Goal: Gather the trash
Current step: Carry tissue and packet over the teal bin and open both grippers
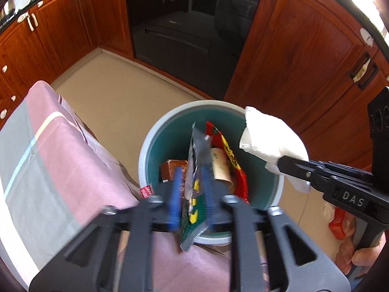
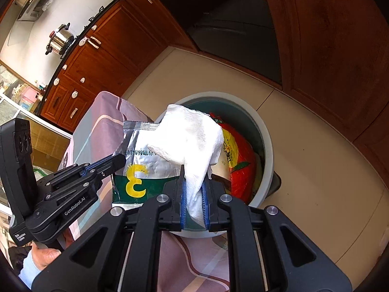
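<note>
A snack wrapper (image 1: pixel 194 189) is seen between the left gripper's (image 1: pixel 192 192) half-parted jaws above the bin (image 1: pixel 145 146); a tissue (image 2: pixel 194 136) is pinched in the right gripper's (image 2: pixel 194 194) nearly closed jaws. Released off-centre, either could be dropped outside the rim.
</note>
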Demonstrator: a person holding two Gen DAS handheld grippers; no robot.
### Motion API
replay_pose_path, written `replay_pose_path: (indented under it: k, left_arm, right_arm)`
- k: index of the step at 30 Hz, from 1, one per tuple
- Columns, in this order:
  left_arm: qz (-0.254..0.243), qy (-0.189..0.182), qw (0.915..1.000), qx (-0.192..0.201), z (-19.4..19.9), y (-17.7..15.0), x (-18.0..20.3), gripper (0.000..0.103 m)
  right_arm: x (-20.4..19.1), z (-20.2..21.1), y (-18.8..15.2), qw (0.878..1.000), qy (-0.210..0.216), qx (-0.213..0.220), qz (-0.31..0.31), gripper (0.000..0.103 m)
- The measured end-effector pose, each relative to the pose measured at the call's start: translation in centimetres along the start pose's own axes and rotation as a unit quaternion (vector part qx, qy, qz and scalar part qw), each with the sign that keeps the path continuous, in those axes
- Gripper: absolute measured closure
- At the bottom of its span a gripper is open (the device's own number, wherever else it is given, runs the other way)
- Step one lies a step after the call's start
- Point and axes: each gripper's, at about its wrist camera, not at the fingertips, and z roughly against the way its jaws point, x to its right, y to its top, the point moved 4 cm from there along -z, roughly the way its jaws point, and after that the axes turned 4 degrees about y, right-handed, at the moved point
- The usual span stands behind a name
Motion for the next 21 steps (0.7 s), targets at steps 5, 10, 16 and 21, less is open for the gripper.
replay_pose_path:
  k: [5, 10, 16, 21]
  left_arm:
    - [-0.003, 0.017, 0.9997, 0.018, 1.0, -0.3, -0.5, 0.031]
    - [-0.008, 0.018, 0.9996, 0.021, 2.1, -1.0, -0.1, 0.021]
    - [-0.002, 0.019, 0.9992, 0.034, 3.4, -1.6, -0.4, 0.004]
    - [-0.002, 0.029, 0.9992, 0.029, 4.7, -2.8, -0.3, 0.004]
  right_arm:
    - [-0.6, -0.8, 0.0, 1.000, 0.001, -0.005, 0.008, 0.091]
    - [-0.9, -1.2, -0.2, 1.000, 0.009, -0.009, -0.003, 0.046]
    - [-1.0, -0.1, -0.1, 1.000, 0.008, 0.006, -0.013, 0.027]
    - [-1.3, 1.1, -0.5, 1.000, 0.001, 0.005, -0.016, 0.020]
